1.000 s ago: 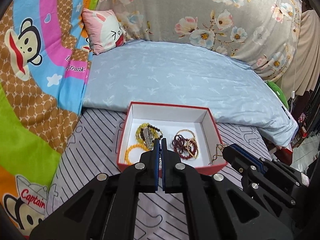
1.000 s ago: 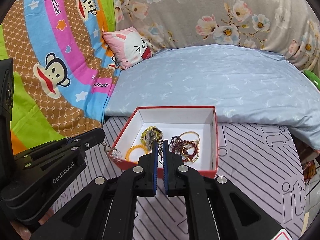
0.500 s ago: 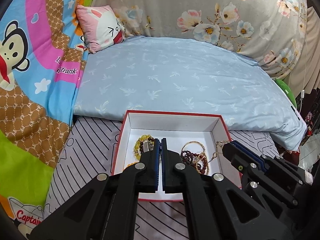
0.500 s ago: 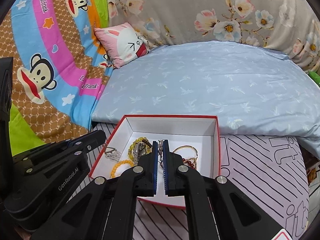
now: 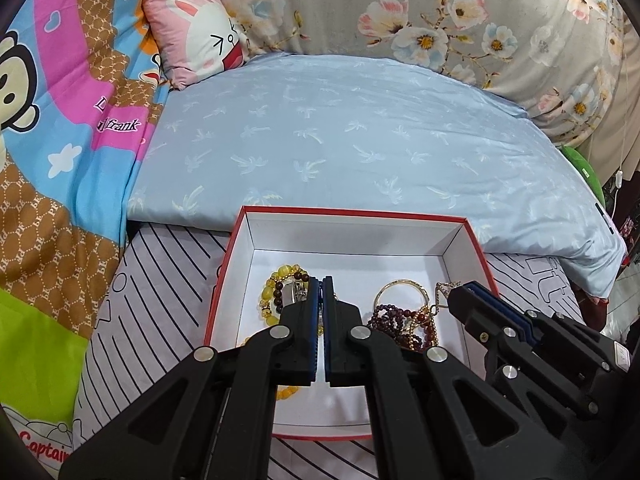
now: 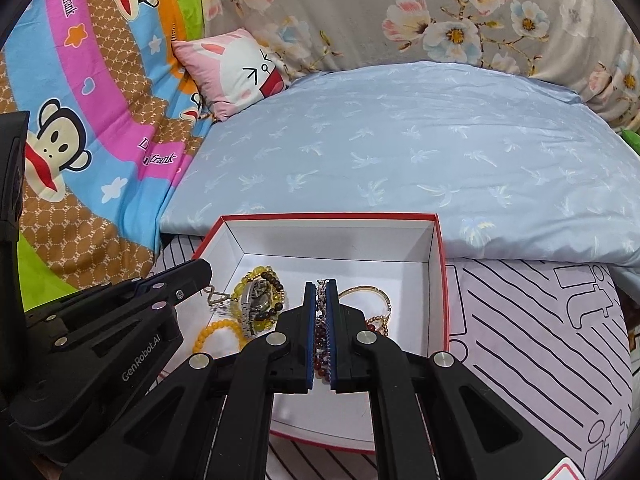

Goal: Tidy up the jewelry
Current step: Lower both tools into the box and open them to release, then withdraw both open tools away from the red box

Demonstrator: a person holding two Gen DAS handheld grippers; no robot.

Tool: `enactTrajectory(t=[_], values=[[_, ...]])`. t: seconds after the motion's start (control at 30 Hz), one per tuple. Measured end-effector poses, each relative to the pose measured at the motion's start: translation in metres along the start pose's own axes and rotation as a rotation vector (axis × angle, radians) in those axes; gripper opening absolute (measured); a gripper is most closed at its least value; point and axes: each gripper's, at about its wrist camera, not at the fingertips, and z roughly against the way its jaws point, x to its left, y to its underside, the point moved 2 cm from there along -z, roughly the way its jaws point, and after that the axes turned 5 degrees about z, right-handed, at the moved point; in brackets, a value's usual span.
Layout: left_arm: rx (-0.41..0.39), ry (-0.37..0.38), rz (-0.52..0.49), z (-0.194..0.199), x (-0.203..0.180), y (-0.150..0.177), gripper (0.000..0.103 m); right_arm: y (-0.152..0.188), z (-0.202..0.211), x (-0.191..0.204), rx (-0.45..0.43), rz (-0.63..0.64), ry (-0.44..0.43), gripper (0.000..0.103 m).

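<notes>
Red-rimmed and white inside, the box (image 5: 352,240) lay on the striped sheet (image 5: 160,280) of the bed in the left wrist view, hemmed by a blue quilt (image 5: 340,140) behind and a cartoon blanket (image 5: 60,160) at left; the left gripper (image 5: 321,284) hung pinched shut over yellow beads (image 5: 276,284) while the right gripper (image 5: 466,294), also closed, dangled a thin gold chain (image 5: 440,294) over dark red beads (image 5: 396,316). From the right wrist view, the right gripper (image 6: 321,288) clamped a chain (image 6: 321,292) above the box (image 6: 440,280), whose far half was bare, a watch (image 6: 256,304) and an orange bracelet (image 6: 216,332) lying left beside the left gripper (image 6: 206,274).
</notes>
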Motion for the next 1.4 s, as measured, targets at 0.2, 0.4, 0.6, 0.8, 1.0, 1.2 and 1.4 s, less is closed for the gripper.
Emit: enactTrajectory(t=[0.2,0.4,0.6,0.8,1.0,1.2,1.4], values=[[0.01,-0.009,0.002,-0.01,0.0,0.002,0.001,0.003,-0.008,-0.003,0.012,-0.002,0.004,0.005],[0.017,-0.04,0.003,-0.016,0.001,0.005,0.003,0.007,-0.011,-0.005,0.017,-0.008,0.029,0.023],[0.024,-0.049,0.007,-0.016,0.003,0.012,0.015,0.01,-0.005,-0.004,0.011,-0.005,0.048,0.028],[0.021,-0.055,0.007,-0.007,0.003,0.015,0.015,0.013,0.003,-0.004,0.008,-0.007,0.058,0.036],[0.01,-0.073,0.013,0.01,0.004,0.021,0.024,0.02,0.021,0.0,-0.007,-0.001,0.074,0.043],[0.011,-0.097,0.018,0.028,0.008,0.032,0.036,0.034,0.035,0.004,0.011,-0.012,0.088,0.049],[0.002,-0.133,0.02,0.048,0.013,0.046,0.057,0.051,0.057,0.006,0.012,-0.014,0.118,0.056]])
